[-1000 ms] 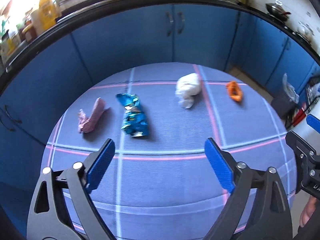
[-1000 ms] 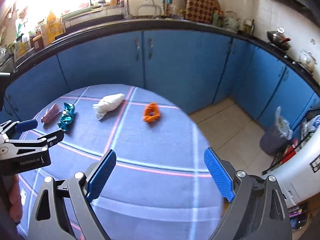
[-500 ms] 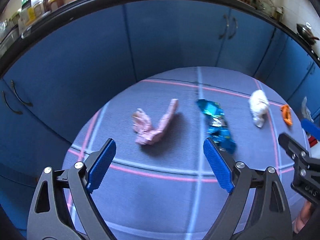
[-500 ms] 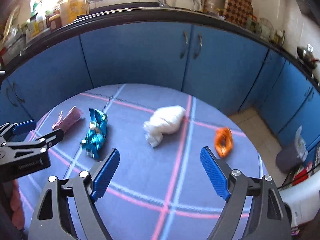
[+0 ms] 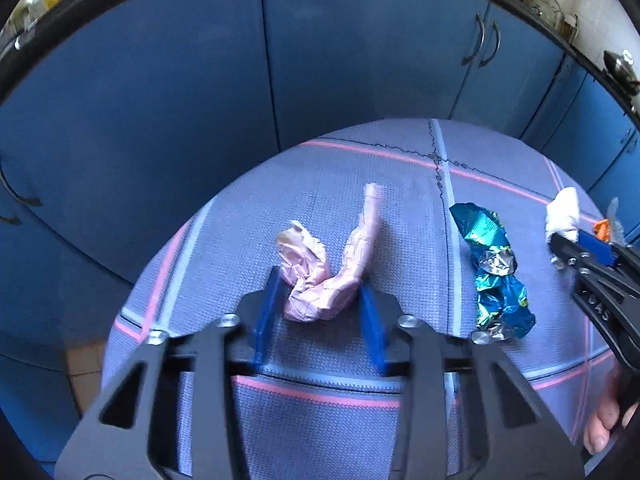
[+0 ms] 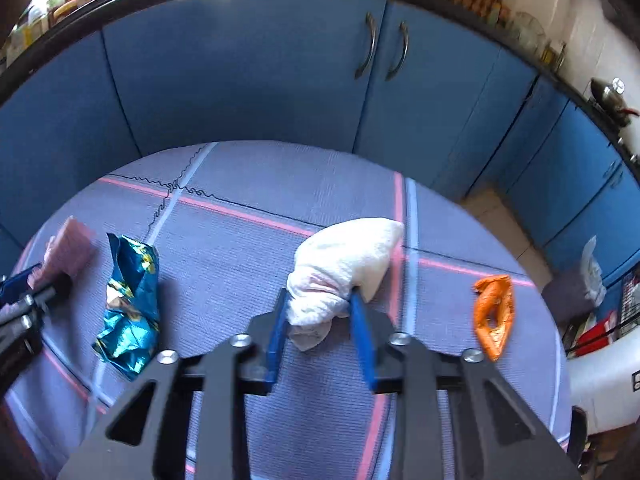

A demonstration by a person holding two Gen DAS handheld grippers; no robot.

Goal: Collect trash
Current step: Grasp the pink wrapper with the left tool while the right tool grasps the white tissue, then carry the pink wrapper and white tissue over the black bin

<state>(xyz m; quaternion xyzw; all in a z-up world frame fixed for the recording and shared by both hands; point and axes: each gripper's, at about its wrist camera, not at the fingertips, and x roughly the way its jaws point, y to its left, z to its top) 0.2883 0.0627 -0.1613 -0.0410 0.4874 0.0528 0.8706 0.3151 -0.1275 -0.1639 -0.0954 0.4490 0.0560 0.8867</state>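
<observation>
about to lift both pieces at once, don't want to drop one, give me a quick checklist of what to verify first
1. Left gripper straddles the pink wrapper, a pad on each side: ok.
2. Left pads actually pinching the wrapper: cannot tell, the right pad touches but a sliver of gap may remain on the left.
3. Right gripper straddles the narrow end of the white tissue wad: ok.
4. Right grip firm enough: cannot tell; only the end is between the pads, and the bulk hangs beyond.
5. Blue foil wrapper and orange wrapper lie apart from both grippers: ok.
6. Tablecloth not caught by the pads: cannot tell.
</observation>
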